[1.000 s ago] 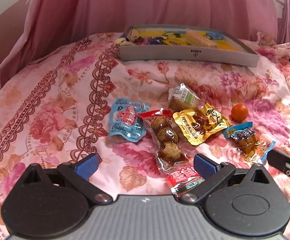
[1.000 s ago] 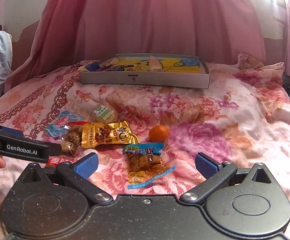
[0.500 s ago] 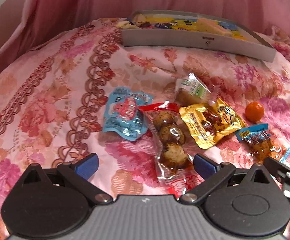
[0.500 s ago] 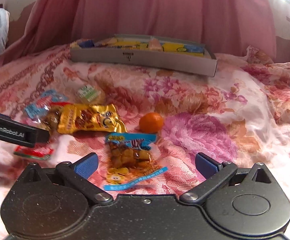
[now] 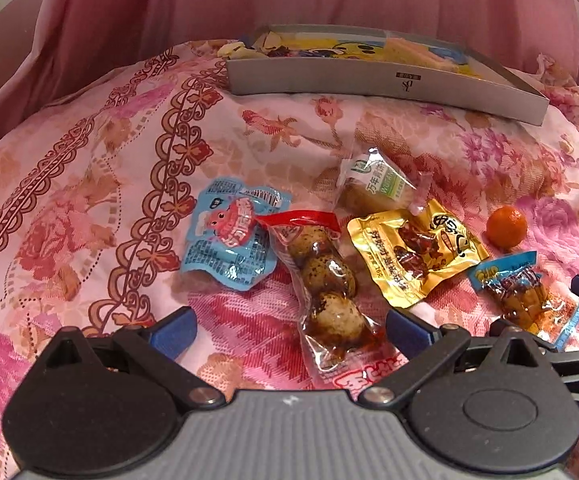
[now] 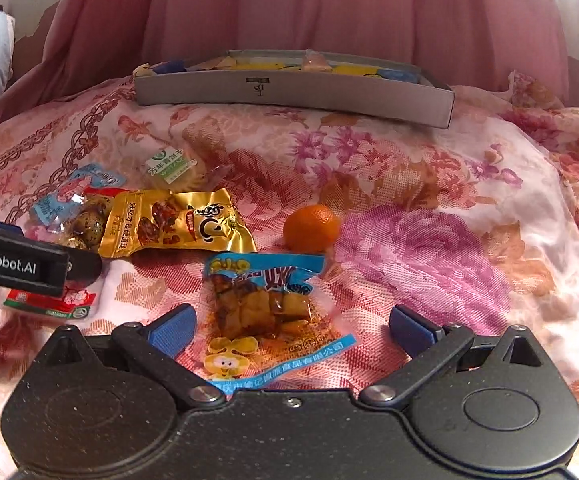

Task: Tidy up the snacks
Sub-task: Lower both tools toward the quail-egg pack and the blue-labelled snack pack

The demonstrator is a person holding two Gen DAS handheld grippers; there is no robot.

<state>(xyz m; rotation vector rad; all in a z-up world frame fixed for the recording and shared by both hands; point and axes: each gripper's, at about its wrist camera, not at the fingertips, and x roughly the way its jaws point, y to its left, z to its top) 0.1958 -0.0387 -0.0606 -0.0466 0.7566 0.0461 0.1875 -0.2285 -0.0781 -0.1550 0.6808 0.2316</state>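
Snacks lie loose on the bed, in front of the box (image 6: 289, 96). Both claws, left (image 5: 289, 324) and right (image 6: 289, 322), stand apart, empty. Right should straddle the tofu pack (image 6: 265, 304), then close on its middle.

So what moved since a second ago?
Both grippers came lower and closer to the snacks: the left gripper over the quail egg pack, the right gripper over the blue tofu packet. Both stay open, nothing grabbed. The snacks and gray box stayed put.
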